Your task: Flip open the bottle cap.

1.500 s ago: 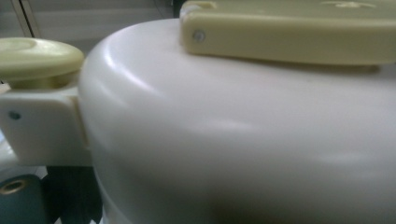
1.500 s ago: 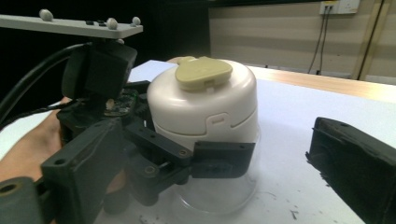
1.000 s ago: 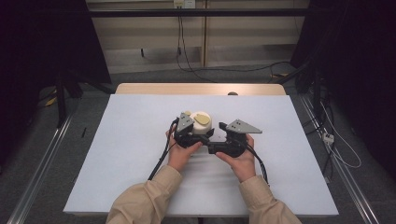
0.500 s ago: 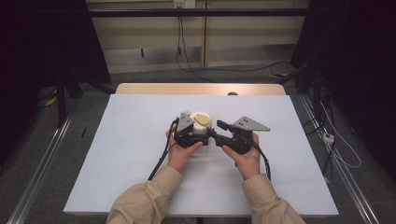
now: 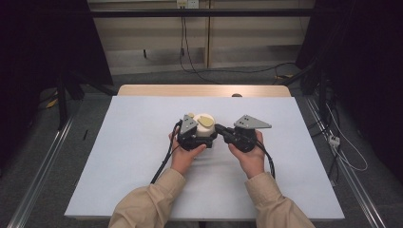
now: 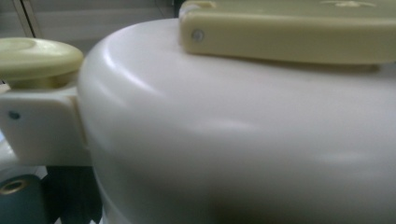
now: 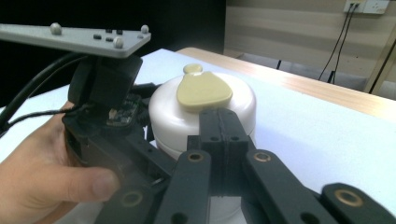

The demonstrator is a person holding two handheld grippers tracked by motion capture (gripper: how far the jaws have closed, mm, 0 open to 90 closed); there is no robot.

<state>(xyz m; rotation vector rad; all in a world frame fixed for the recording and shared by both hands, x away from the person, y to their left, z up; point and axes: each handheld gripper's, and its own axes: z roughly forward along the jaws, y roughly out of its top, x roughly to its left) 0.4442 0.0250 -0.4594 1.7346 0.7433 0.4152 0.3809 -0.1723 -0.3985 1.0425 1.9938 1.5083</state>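
Place: a lab set up for recording, not a home.
Desk: a wooden desk (image 5: pixel 204 90) under a plain white sheet, standing alone in the middle of the floor.
Surround: black curtains (image 5: pixel 43 42) to both sides.
Floor: grey, with metal rails (image 5: pixel 43 161) and loose cables (image 5: pixel 342 152).
Wall: pale panels and a socket (image 7: pixel 362 6) with cords plugged in.

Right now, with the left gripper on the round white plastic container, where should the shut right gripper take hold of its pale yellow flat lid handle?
Probably the pale yellow flat lid handle, across its narrower end near the small yellow knob, coming from above: it stands proud of the round white plastic container. The right gripper, jaws just closed, must reopen.
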